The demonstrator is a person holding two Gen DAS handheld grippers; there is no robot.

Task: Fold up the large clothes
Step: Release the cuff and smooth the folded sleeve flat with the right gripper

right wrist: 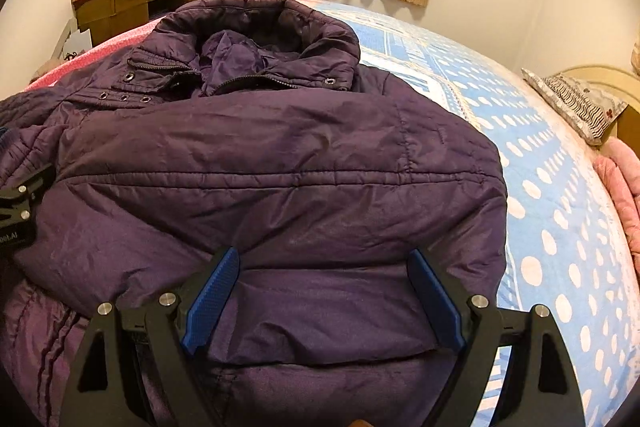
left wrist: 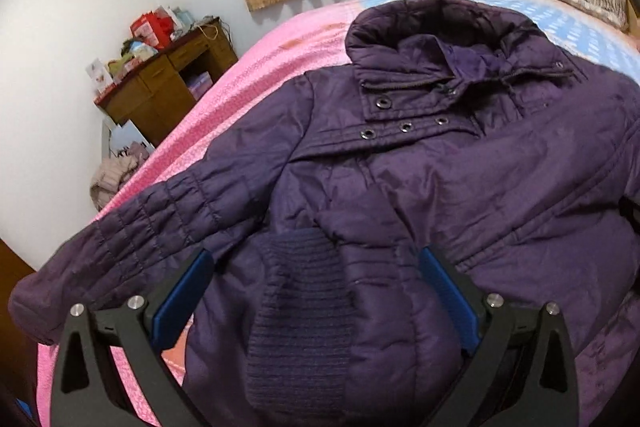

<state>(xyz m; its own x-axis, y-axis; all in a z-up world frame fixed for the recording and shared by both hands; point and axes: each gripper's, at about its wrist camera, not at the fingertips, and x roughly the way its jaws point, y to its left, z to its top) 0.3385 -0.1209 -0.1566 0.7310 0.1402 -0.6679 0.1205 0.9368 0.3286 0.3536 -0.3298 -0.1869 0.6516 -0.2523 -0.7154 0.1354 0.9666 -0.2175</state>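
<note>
Over the bed (right wrist: 540, 163), both grippers, left gripper (left wrist: 316, 267) and right gripper (right wrist: 324, 267), are hovering wide open, gripping nothing, above the purple jacket (right wrist: 280, 155); each probably needing a deep bite through the hem's padding before folding

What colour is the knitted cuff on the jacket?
Dark navy blue, ribbed knit cuff; clearest in the left wrist view.

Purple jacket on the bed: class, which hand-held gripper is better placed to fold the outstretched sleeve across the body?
Probably left. The left hand-held gripper hovers open beside the outstretched sleeve of the purple jacket. The right hand-held gripper sits over the opposite side, where the sleeve seems already folded in.
</note>
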